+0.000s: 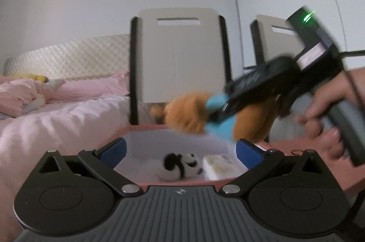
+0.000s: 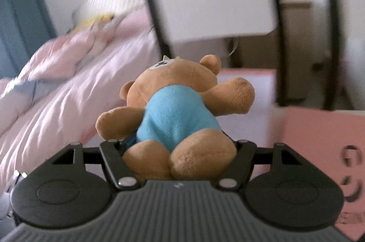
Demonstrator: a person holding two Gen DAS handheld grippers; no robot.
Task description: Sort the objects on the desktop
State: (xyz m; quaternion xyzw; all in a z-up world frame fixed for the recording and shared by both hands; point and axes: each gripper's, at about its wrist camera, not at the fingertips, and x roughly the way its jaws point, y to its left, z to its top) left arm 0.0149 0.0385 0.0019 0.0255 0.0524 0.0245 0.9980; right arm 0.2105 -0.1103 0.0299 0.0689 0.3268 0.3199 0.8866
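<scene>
Soft, even daylight with no glare; fisheye bending at the edges; motion blur smears both views' backgrounds.

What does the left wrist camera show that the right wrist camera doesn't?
Only the left wrist view shows inside the pink box: a panda toy and a white packet. It also shows the open left tool, empty, and the hand carrying the right tool.

Only the right wrist view shows the bear's back and legs up close, and a teal door.

Both show the bear gripped in the right tool, the box, the bed and chairs.
</scene>
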